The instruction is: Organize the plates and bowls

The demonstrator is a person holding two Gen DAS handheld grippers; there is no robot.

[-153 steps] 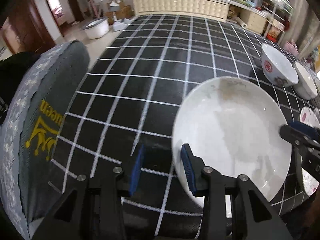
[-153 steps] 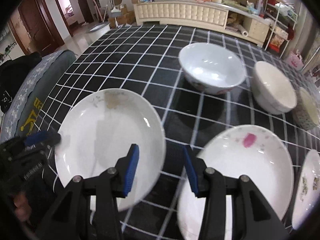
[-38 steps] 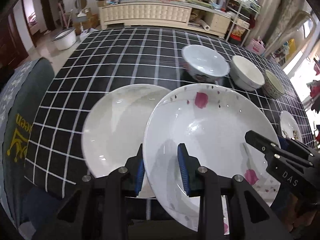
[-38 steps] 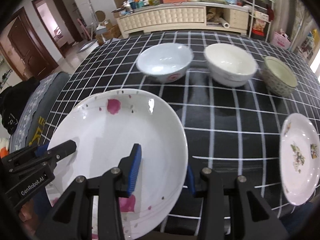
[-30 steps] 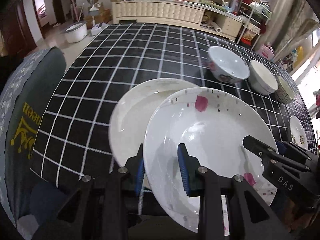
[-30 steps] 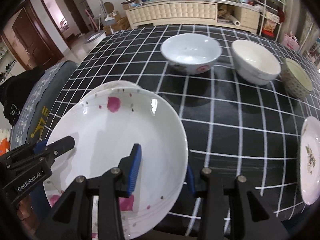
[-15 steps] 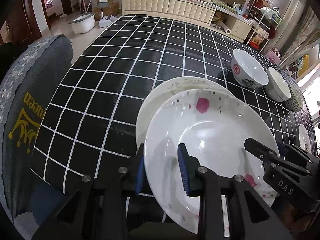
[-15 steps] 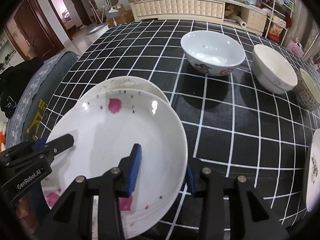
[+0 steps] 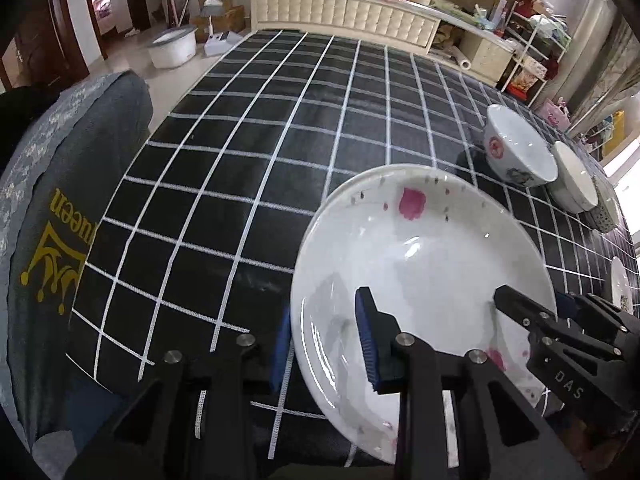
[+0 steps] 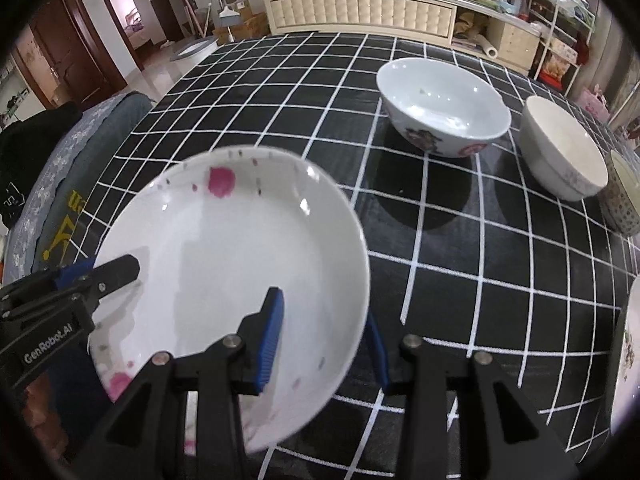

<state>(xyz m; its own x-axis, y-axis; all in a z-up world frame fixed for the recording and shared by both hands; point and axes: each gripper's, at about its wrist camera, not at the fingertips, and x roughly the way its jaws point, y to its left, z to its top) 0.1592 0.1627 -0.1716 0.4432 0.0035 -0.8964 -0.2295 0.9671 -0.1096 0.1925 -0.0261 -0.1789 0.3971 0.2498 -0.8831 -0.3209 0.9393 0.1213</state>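
A large white plate with pink flower marks (image 9: 424, 256) (image 10: 236, 248) is held by both grippers. My left gripper (image 9: 324, 340) is shut on its left rim, one pad above and one below. My right gripper (image 10: 326, 334) is shut on its right rim and shows in the left wrist view (image 9: 560, 320). The plate covers the plain white plate, of which only a thin far edge (image 9: 372, 172) shows. I cannot tell if the two plates touch. A white bowl with red marks (image 10: 442, 106), a plain white bowl (image 10: 562, 148) and a patterned bowl (image 10: 624, 200) stand in a row at the right.
The black table with a white grid (image 9: 280, 120) runs to a cream sideboard (image 9: 344, 12) at the back. A small patterned plate (image 10: 628, 352) lies at the right edge. A grey cushioned chair (image 9: 52, 208) stands against the table's left side.
Both grippers have carried the flowered plate leftward and over the plain white plate, which is now almost fully covered. Before that the flowered plate was taken hold of by both grippers.
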